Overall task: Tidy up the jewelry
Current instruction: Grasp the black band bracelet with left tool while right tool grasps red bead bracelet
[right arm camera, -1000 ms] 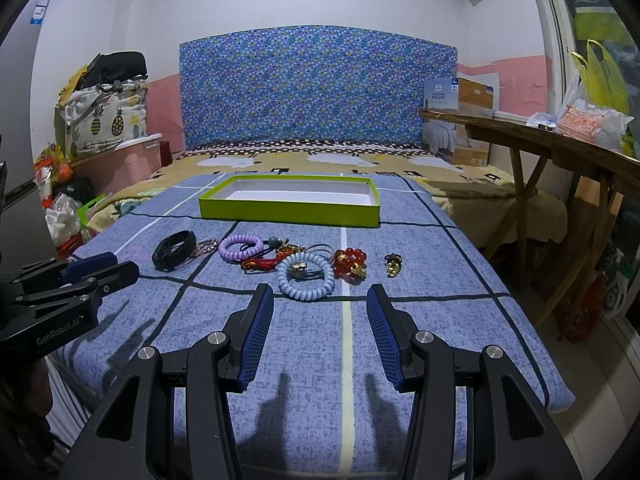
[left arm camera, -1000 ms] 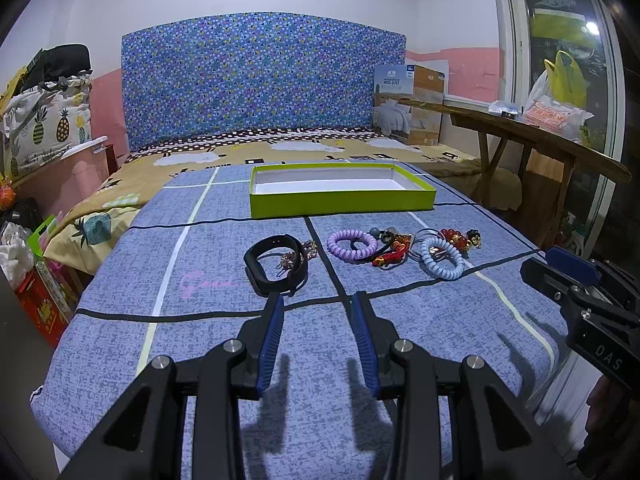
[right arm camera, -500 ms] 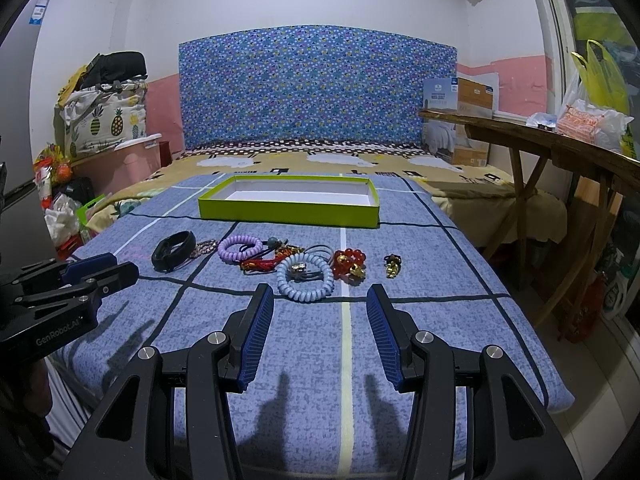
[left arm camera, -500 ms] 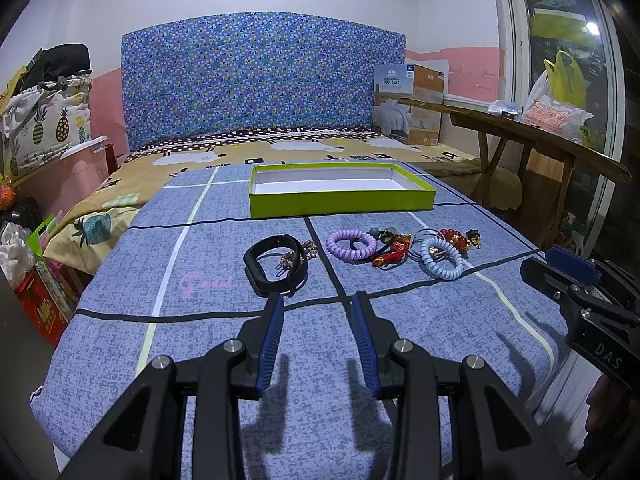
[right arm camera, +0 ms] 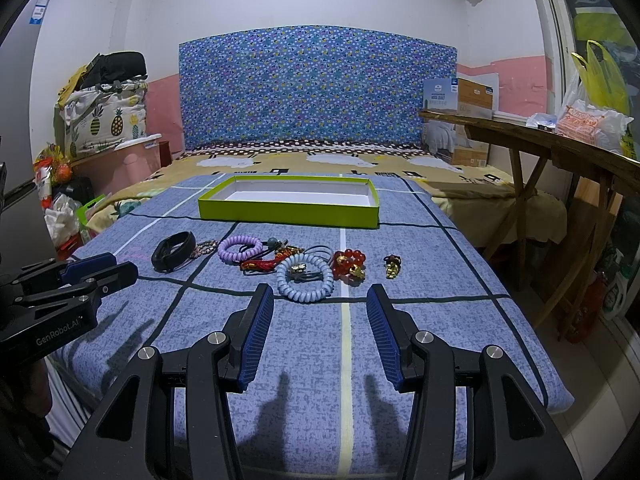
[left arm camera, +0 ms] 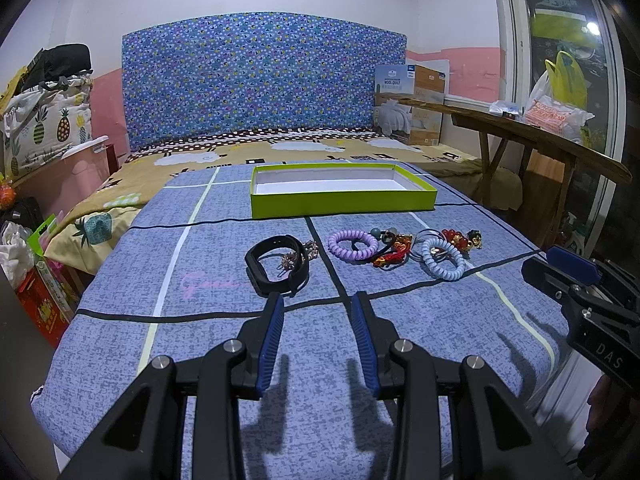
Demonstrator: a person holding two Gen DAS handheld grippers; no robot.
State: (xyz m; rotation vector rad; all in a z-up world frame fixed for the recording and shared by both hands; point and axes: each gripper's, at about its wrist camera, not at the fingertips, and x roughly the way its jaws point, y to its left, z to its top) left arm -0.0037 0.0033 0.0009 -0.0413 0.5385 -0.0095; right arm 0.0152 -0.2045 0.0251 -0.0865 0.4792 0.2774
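Both my grippers hover over the blue bedspread point(left arm camera: 224, 336), holding nothing: left gripper point(left arm camera: 318, 308) jaws apart, right gripper point(right arm camera: 320, 300) jaws wider apart. Jewelry row lies ahead: black band point(left arm camera: 276, 266), purple coil point(left arm camera: 353, 245), blue coil point(right arm camera: 305, 278). Green tray point(right arm camera: 288, 212) sits beyond it.

Nothing has visibly shifted since the earlier pictures (both views look the same throughout).

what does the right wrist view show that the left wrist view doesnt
Only the right wrist view: the small gold charm lying apart from the red beads, and the left claw from the side. Only the left wrist view: pink lettering on the sheet. Both: green box, black band, purple coil, blue coil.
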